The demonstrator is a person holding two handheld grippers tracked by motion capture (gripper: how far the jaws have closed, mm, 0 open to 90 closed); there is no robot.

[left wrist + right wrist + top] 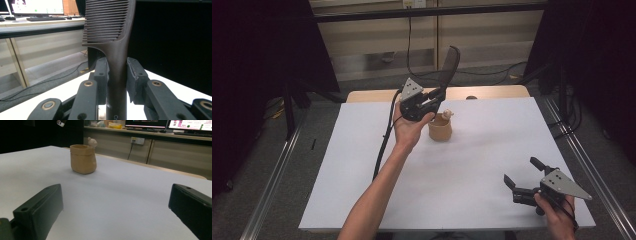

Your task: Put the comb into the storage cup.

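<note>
A dark brown comb [451, 65] stands upright in my left gripper [438, 96], which is shut on its handle just above and left of a small tan pot [440, 127]. In the left gripper view the comb [113, 37] rises between the two pads [101, 75], teeth pointing left. The pot [83, 158] has a small pale figure [92, 142] on its rim. My right gripper [521, 172] rests low near the table's front right corner, open, nothing between its fingers [40, 207].
The white table [472, 165] has a wooden strip [492, 92] along its far edge. Black curtains [257, 55] stand at both sides. A cable [384, 140] trails from the left gripper across the table's left half.
</note>
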